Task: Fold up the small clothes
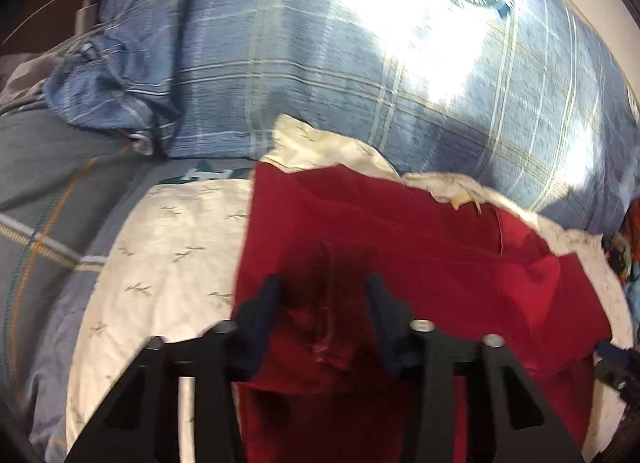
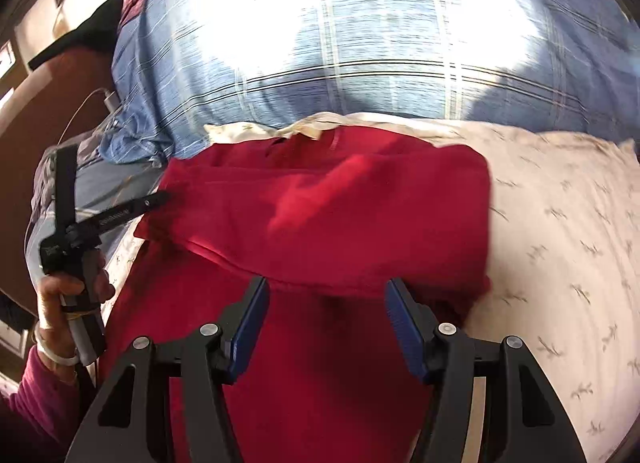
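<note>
One fold seems made in the red garment (image 2: 320, 199) lying on the white pillow (image 2: 560, 203), more folds likely left; left gripper (image 1: 324, 287) and right gripper (image 2: 326, 291) both gape empty above it.

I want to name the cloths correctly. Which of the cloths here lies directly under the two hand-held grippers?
The plain red garment. It lies on the cream pillow with small prints; the blue plaid bedding is farther away, behind both.
</note>
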Demonstrator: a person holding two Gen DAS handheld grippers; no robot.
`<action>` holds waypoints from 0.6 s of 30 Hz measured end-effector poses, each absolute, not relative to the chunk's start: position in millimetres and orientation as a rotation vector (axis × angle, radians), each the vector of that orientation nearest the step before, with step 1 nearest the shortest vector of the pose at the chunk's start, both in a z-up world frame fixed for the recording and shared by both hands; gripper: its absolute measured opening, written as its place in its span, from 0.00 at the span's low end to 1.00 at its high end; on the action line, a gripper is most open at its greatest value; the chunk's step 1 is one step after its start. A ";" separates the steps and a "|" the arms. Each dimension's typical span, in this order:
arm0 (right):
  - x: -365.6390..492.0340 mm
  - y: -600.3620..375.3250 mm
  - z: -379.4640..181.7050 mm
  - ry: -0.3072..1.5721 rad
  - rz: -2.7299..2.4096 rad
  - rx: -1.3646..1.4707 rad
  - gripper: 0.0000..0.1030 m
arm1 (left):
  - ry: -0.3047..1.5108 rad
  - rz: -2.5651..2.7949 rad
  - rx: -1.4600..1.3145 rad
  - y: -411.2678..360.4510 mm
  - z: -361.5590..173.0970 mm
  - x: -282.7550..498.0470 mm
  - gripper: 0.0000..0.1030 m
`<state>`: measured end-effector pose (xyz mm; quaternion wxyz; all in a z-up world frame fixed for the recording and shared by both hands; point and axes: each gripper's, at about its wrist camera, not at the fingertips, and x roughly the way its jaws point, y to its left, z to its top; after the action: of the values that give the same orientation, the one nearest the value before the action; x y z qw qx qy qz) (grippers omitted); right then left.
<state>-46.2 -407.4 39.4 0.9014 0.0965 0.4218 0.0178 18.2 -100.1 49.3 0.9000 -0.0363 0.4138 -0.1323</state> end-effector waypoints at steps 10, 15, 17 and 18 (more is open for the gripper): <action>-57.5 -428.8 49.1 0.824 -0.036 0.209 0.60 | 0.710 -0.286 -0.098 -90.8 85.1 7.5 0.01; -47.4 -441.4 47.4 0.823 -0.178 0.159 0.66 | 0.696 -0.242 -0.164 -63.9 91.1 11.3 0.00; -46.3 -444.3 47.1 0.822 -0.194 0.165 0.66 | 0.736 -0.246 -0.173 -62.6 82.6 15.8 0.01; -47.0 -445.6 47.0 0.820 -0.183 0.181 0.66 | 0.759 -0.258 -0.180 -64.0 79.8 17.6 0.02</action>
<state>-47.0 -445.6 47.0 0.9090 0.0876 0.3977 -0.0888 17.6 -64.0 79.8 0.9168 -0.0873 0.3690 -0.1255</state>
